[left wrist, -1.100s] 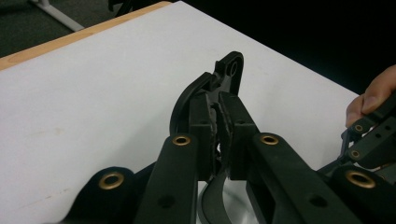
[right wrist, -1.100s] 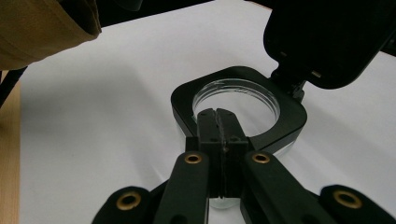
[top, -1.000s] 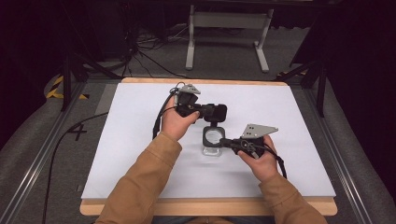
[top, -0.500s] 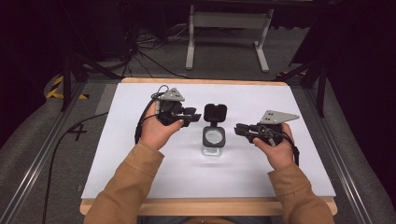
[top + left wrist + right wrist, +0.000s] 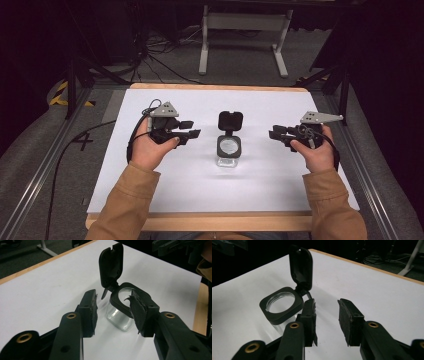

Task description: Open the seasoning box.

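Clear glass with a black square collar, the jar [image 5: 229,150] stands upright at the middle of the white table [image 5: 165,190], its hinged lid [image 5: 230,121] flipped up and standing open behind the mouth. The left gripper [image 5: 189,129] hovers to the jar's left and the right gripper [image 5: 274,134] to its right, both apart from it. In each gripper view the jaws stand parted with nothing between them.

The jar looks opened and both hands clear of it, so the work in hand is probably either leaving it so or coming in again for the lid. If the lid is to go down, one gripper should steady the collar, since the jar looks light and could skid on the smooth sheet. The other should push the lid from its back face, near the top edge and well away from the hinge, swinging it along its own arc rather than straight down. Keep the jaws from pinching the thin latch tab [image 5: 105,293] below the hinge. Approach low and level, so neither gripper knocks the upright lid sideways.
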The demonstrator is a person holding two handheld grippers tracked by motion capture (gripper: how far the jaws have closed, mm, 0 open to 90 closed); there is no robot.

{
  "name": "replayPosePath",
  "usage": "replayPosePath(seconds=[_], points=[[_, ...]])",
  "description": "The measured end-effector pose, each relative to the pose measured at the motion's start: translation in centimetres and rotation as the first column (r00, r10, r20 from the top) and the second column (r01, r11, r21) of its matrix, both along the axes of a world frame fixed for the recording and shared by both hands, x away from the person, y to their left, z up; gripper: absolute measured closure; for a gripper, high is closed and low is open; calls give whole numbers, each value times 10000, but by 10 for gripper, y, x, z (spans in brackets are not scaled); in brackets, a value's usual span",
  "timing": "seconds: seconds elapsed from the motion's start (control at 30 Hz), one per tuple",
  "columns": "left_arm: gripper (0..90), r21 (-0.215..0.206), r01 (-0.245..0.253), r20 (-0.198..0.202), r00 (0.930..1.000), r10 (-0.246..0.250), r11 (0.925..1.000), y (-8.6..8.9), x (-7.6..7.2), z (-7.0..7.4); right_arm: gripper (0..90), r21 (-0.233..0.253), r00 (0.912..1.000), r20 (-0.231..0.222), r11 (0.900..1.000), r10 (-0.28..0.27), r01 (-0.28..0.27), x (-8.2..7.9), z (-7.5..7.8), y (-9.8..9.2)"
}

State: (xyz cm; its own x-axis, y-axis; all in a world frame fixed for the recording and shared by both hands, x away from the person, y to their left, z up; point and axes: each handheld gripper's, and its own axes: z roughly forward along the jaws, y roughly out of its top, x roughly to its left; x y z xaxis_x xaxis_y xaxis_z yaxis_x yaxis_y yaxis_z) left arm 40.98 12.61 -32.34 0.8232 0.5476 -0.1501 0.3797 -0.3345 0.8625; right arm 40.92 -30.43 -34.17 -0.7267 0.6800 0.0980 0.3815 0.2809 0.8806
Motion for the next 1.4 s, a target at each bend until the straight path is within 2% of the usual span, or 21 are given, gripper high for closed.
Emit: replayPosePath(seconds=[0.13, 0.2, 0.27, 0.33, 0.47, 0.6, 0.63, 0.7, 0.73, 0.77, 0.8, 0.9, 0.97, 1.07, 1.1, 1.23, 1.3, 1.4], points=[[524, 285, -130, -106, 9999, 133, 9995, 12, -2, -8, 606, -167, 9998, -186, 9998, -103, 100, 2, -1, -11], [511, 301, -183, -272, 9994, 191, 9994, 20, -1, -16, 587, -251, 9995, -198, 9994, -235, 230, 3, -2, -16], [502, 266, -252, -634, 9976, 268, 9993, 27, 1, -23, 571, -271, 9992, -219, 9991, -328, 322, 4, -3, -21], [471, 491, -433, -630, 9969, 464, 9979, 31, 4, -30, 553, -346, 9987, -233, 9984, -448, 440, 5, -5, -25], [459, 615, -586, -1017, 9927, 647, 9964, 40, 8, -42, 515, -588, 9961, -440, 9955, -769, 743, 10, -12, -34], [443, 1170, -849, -982, 9905, 966, 9895, 48, 16, -53, 495, -672, 9925, -583, 9923, -1075, 1035, 14, -20, -41], [440, 1226, -865, -1120, 9886, 1004, 9887, 49, 17, -56, 486, -736, 9915, -640, 9914, -1130, 1083, 15, -22, -43], [426, 1370, -873, -1059, 9891, 1022, 9867, 51, 20, -60, 478, -826, 9906, -693, 9902, -1181, 1123, 16, -24, -45], [426, 1404, -964, -1282, 9851, 1146, 9854, 51, 21, -63, 470, -906, 9892, -786, 9891, -1235, 1163, 17, -27, -47], [414, 1624, -907, -1283, 9854, 1122, 9825, 52, 23, -67, 460, -978, 9884, -868, 9884, -1245, 1159, 18, -29, -49], [414, 1764, -956, -1395, 9828, 1210, 9797, 52, 24, -71, 454, -979, 9875, -972, 9885, -1245, 1150, 19, -31, -51], [406, 2119, -861, -1603, 9796, 1215, 9735, 53, 29, -80, 438, -789, 9845, -1261, 9905, -1221, 1128, 22, -38, -57], [399, 2161, -864, -1841, 9746, 1275, 9725, 53, 30, -85, 429, -997, 9812, -1400, 9878, -1329, 1196, 23, -43, -59], [397, 2172, -748, -1963, 9734, 1186, 9733, 55, 33, -90, 427, -1340, 9772, -1575, 9834, -1427, 1220, 26, -50, -60], [397, 2071, -734, -2050, 9718, 1166, 9756, 55, 33, -92, 421, -1460, 9761, -1654, 9823, -1410, 1172, 27, -52, -60], [399, 2080, -545, -1973, 9756, 965, 9766, 59, 35, -99, 418, -1812, 9724, -1892, 9781, -1363, 1019, 30, -61, -58], [398, 1912, -524, -2087, 9736, 928, 9802, 58, 35, -102, 418, -1972, 9716, -1899, 9749, -1413, 1032, 31, -65, -57], [396, 1966, -388, -2183, 9724, 824, 9797, 58, 36, -107, 417, -2317, 9718, -1899, 9682, -1399, 941, 34, -71, -55]])
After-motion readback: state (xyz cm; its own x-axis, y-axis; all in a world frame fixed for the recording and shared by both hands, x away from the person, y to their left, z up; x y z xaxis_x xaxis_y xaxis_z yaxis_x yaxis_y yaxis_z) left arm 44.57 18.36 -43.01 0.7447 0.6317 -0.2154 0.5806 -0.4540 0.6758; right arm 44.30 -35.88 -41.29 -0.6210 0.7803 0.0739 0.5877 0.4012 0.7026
